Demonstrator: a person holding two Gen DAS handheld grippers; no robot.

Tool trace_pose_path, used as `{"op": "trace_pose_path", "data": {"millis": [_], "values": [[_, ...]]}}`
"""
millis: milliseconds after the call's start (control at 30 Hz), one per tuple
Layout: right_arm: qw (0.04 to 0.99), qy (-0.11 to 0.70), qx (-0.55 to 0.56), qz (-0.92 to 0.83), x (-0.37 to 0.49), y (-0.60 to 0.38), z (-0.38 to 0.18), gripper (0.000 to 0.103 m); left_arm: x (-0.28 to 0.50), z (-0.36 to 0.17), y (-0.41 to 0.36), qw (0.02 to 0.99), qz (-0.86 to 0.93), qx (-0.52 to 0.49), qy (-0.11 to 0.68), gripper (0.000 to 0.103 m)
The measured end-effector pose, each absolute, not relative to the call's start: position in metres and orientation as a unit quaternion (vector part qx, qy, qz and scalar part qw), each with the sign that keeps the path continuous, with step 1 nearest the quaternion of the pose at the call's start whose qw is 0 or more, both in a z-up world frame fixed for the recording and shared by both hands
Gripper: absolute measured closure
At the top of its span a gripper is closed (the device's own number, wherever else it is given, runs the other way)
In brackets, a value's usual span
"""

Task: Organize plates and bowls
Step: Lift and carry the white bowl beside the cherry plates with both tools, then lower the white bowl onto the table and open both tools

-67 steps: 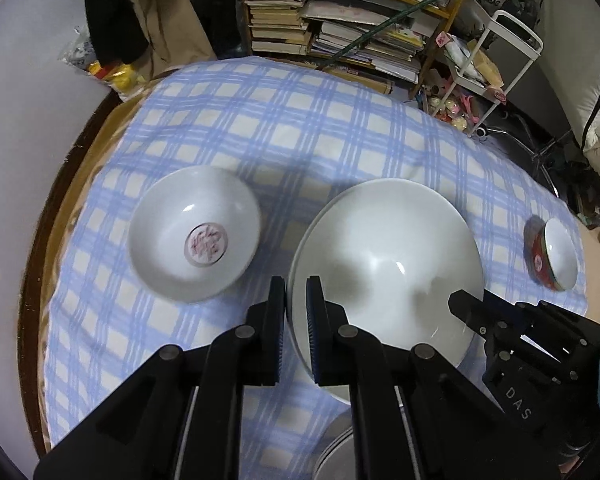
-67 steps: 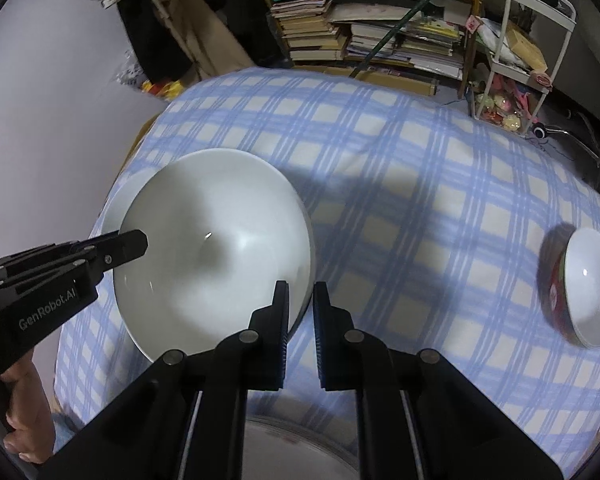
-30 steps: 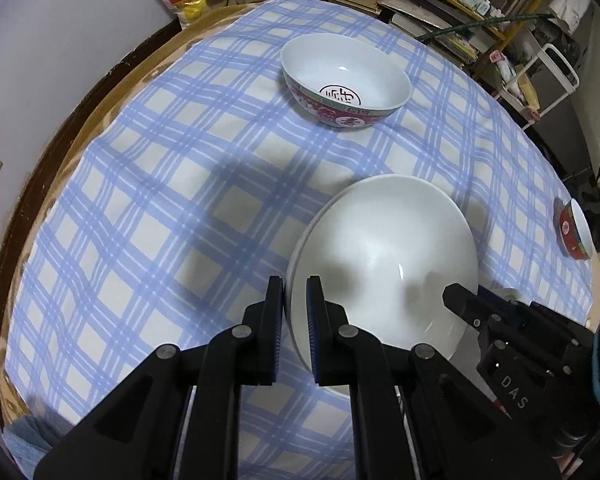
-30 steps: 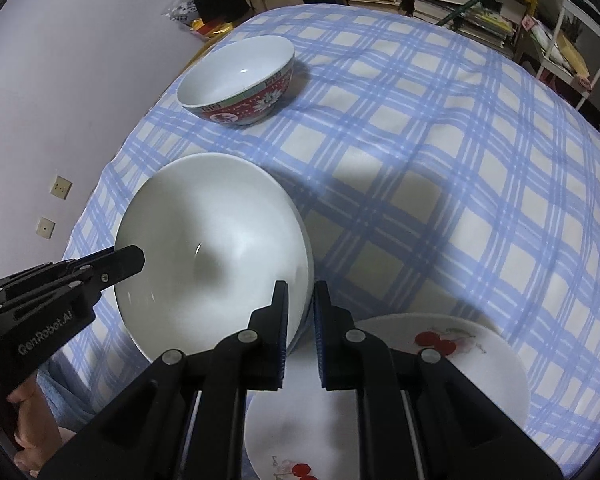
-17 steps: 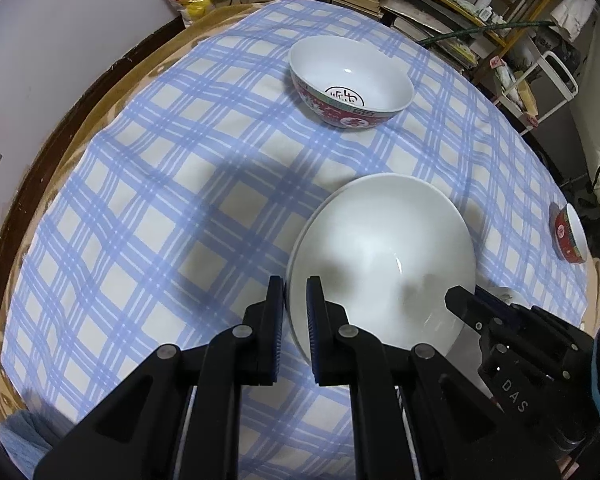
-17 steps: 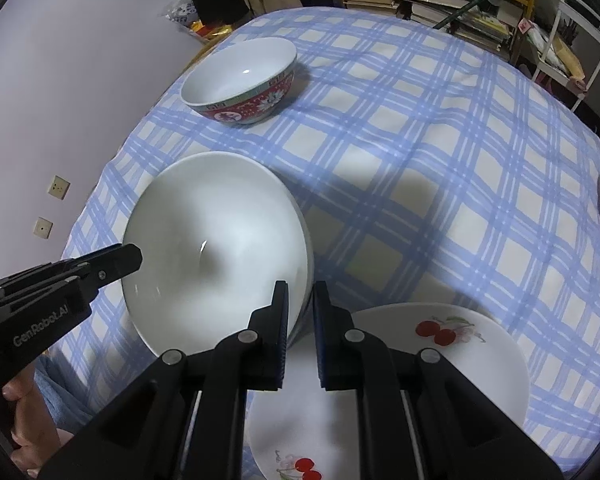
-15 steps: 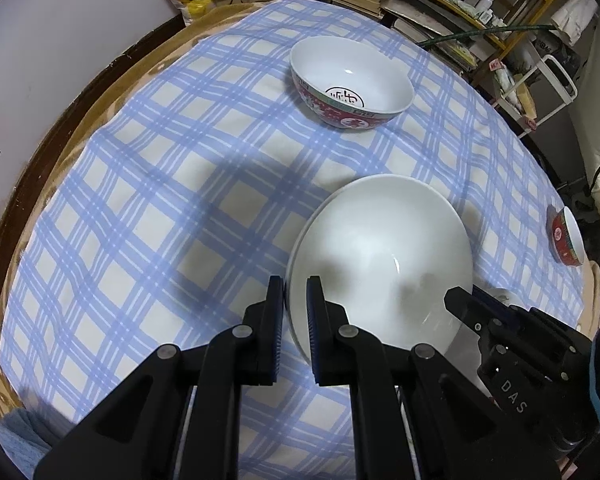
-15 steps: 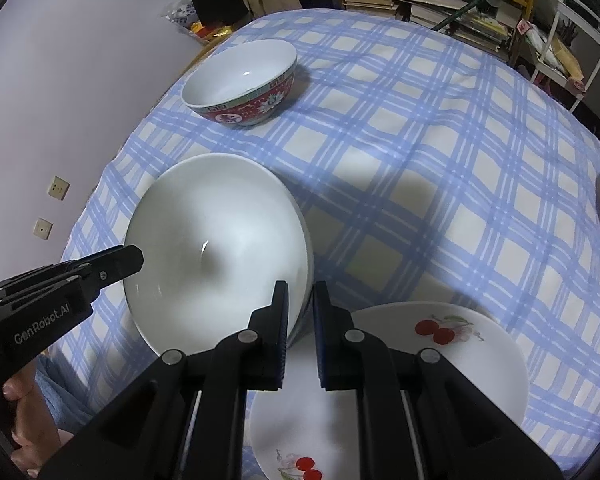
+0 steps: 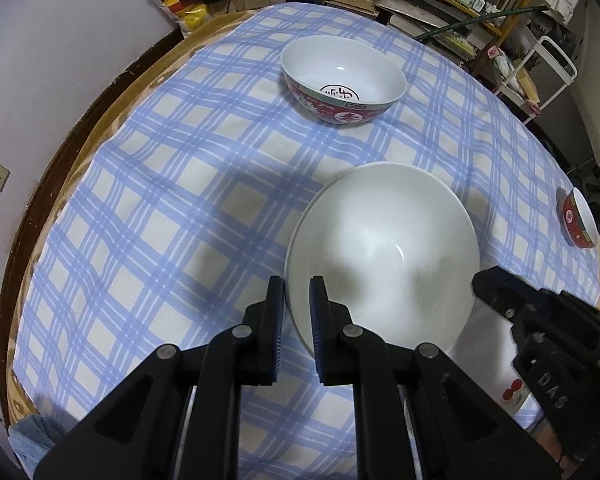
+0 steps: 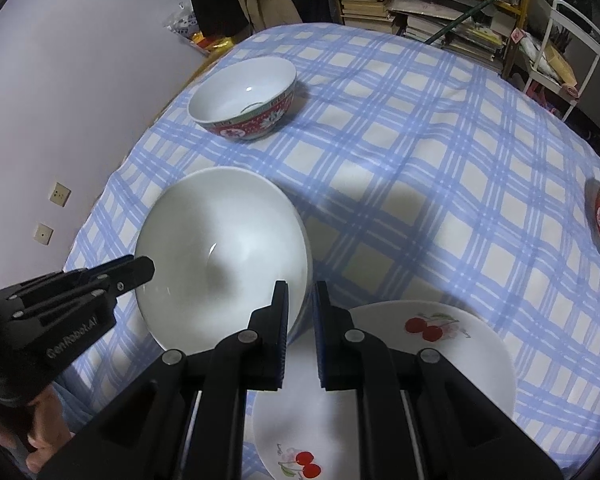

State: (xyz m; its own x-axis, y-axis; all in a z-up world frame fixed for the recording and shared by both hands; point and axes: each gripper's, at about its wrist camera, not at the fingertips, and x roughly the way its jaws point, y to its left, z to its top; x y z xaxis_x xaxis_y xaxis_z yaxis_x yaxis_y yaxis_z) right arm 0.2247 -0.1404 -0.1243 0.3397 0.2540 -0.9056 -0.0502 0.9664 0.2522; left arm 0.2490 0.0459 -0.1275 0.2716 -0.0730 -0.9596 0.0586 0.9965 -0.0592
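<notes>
My worktop (image 9: 148, 208) wore a blue-checked cloth; bookshelves (image 10: 420, 4) crowded the upper frame. A red-patterned bowl (image 9: 342, 80) sat upper centre, a cherry plate (image 10: 440, 344) lower right. My left hand-held gripper (image 9: 296, 300) was easing open around the white bowl's (image 9: 384, 252) rim at centre frame; my right hand-held gripper (image 10: 300, 304) pinched its opposite rim.

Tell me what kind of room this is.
Most likely a lived-in room at home, used for eating and storage: a round table under a blue checked tablecloth, patterned bowls, and cluttered shelves of stacked books behind it.
</notes>
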Motion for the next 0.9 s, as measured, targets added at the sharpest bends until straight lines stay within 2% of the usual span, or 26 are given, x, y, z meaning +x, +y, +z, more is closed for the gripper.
{"op": "trace_pose_path", "data": {"millis": [233, 333, 433, 467, 500, 533, 600, 633, 667, 700, 767, 900], "values": [[0.826, 0.551, 0.081, 0.091, 0.226, -0.149, -0.111, 0.089, 0.244, -0.118, 0.041, 0.808, -0.034, 0.021, 0.587, 0.087], [0.83, 0.548, 0.07, 0.084, 0.229, -0.153, -0.107, 0.083, 0.243, -0.112, 0.042, 0.814, -0.032, 0.024, 0.579, 0.085], [0.834, 0.543, 0.065, 0.077, 0.233, -0.158, -0.102, 0.067, 0.245, -0.107, 0.044, 0.817, -0.033, 0.024, 0.576, 0.082], [0.835, 0.541, 0.062, 0.074, 0.235, -0.159, -0.1, 0.058, 0.247, -0.105, 0.044, 0.817, -0.034, 0.03, 0.574, 0.081], [0.837, 0.54, 0.056, 0.07, 0.238, -0.16, -0.097, 0.049, 0.248, -0.101, 0.044, 0.82, -0.032, 0.04, 0.569, 0.077], [0.839, 0.538, 0.05, 0.066, 0.24, -0.16, -0.094, 0.045, 0.25, -0.098, 0.044, 0.825, -0.029, 0.048, 0.563, 0.074], [0.843, 0.534, 0.038, 0.059, 0.247, -0.161, -0.088, 0.033, 0.256, -0.092, 0.047, 0.832, -0.02, 0.056, 0.552, 0.041], [0.845, 0.531, 0.034, 0.056, 0.251, -0.162, -0.085, 0.029, 0.259, -0.09, 0.049, 0.833, -0.022, 0.051, 0.551, 0.034], [0.846, 0.529, 0.03, 0.056, 0.256, -0.162, -0.082, 0.019, 0.265, -0.09, 0.052, 0.831, -0.024, 0.043, 0.555, 0.028], [0.848, 0.526, 0.028, 0.056, 0.261, -0.162, -0.08, 0.01, 0.27, -0.091, 0.055, 0.828, -0.022, 0.037, 0.559, 0.028], [0.854, 0.516, 0.022, 0.059, 0.272, -0.161, -0.076, 0.005, 0.281, -0.094, 0.061, 0.821, -0.011, 0.035, 0.57, 0.028], [0.855, 0.515, 0.017, 0.061, 0.292, -0.158, -0.076, 0.004, 0.302, -0.098, 0.066, 0.816, -0.011, 0.04, 0.577, 0.026]]}}
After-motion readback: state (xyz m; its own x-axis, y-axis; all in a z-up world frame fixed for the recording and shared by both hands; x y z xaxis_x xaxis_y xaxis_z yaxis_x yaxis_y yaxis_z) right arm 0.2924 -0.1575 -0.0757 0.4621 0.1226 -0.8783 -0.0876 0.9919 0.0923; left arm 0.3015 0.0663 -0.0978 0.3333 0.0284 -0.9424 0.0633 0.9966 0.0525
